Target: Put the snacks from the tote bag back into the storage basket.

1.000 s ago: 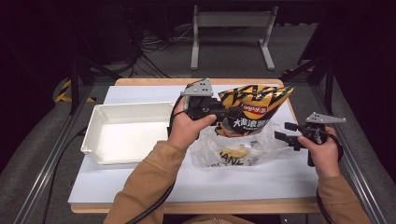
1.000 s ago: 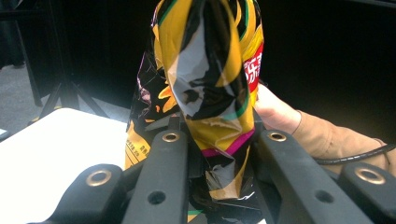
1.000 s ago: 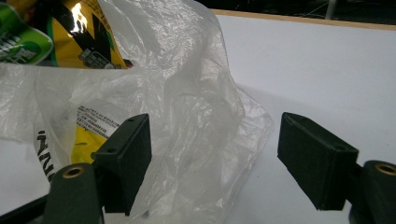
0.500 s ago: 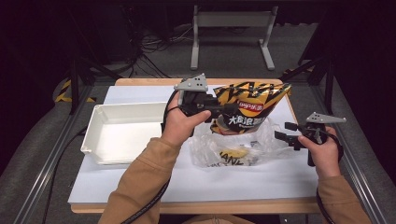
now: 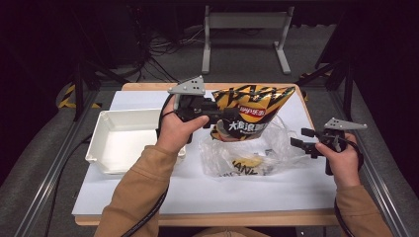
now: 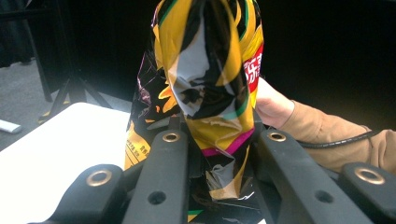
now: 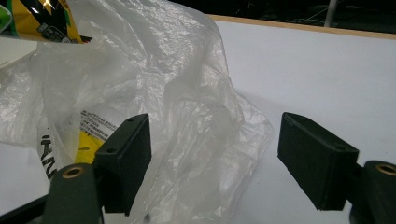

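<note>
- My left gripper [image 5: 220, 114] has its jaws clamped on the crumpled end of the chip bag [image 5: 252, 111]; in the left gripper view the foil [image 6: 210, 88] is pinched tight between the two black jaws.
- The chip bag hangs in the air over the middle of the table [image 5: 276, 190], toward its far edge, its long axis running level from my left gripper out toward the table's right edge.
- Just below it lies the clear plastic bag [image 5: 247, 155], slumped on the table with a yellow packet inside; the chip bag's lower edge looks clear of it or barely brushing, I cannot tell which.
- The white tray [image 5: 123, 140] sits by the table's left edge, on the far side of my left hand from the chip bag; I judge that is where the bag goes, so the coming move is a sideways carry leftward, led by the pinched end.
- My right gripper [image 5: 302, 140] rests near the table's right edge, jaws apart, the plastic bag's [image 7: 187, 116] loose edge lying between them but not squeezed.
- Against the earlier frames, the chip bag and my left hand have shifted left and slightly up, farther out of the plastic bag; the right gripper has kept its place.
</note>
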